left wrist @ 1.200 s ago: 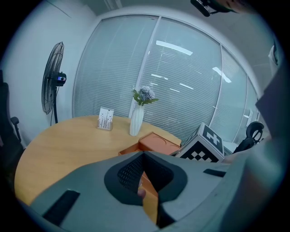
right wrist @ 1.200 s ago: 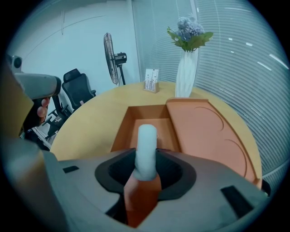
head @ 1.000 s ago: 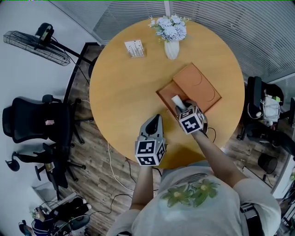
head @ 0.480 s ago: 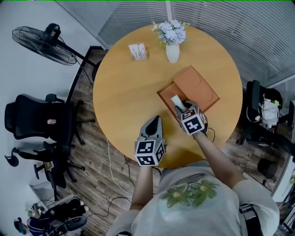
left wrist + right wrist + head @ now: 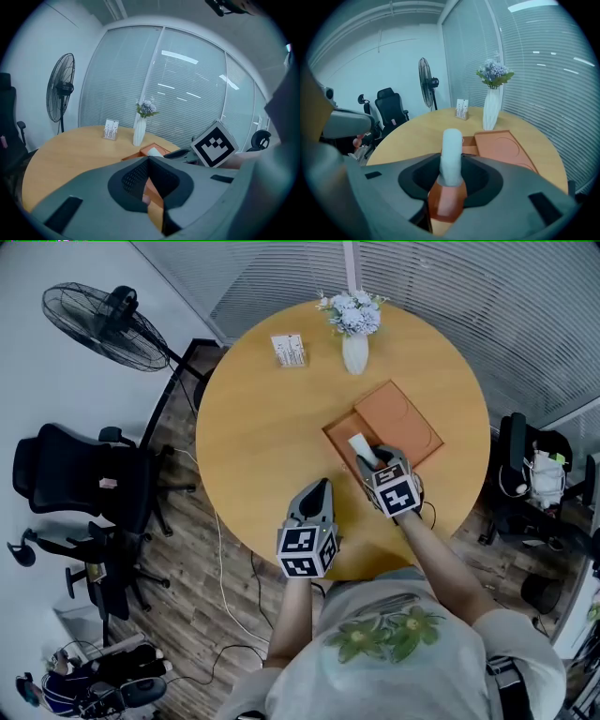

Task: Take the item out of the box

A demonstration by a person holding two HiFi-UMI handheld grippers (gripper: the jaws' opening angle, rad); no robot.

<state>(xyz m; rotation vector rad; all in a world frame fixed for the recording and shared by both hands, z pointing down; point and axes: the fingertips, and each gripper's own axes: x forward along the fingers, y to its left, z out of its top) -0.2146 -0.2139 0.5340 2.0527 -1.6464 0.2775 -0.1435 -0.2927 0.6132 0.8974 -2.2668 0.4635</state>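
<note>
Round wooden worktop [image 5: 262,427] lay beneath both claws. Open orange rectangular box [image 5: 398,418] sat just beyond right claw [image 5: 368,458], lid flat on far side. Left claw [image 5: 319,486], beside right claw, had jaws together, nothing between. Right claw's jaws clamped white-topped, orange-brown cylindrical item [image 5: 451,150], upright, top poking past tips.
</note>
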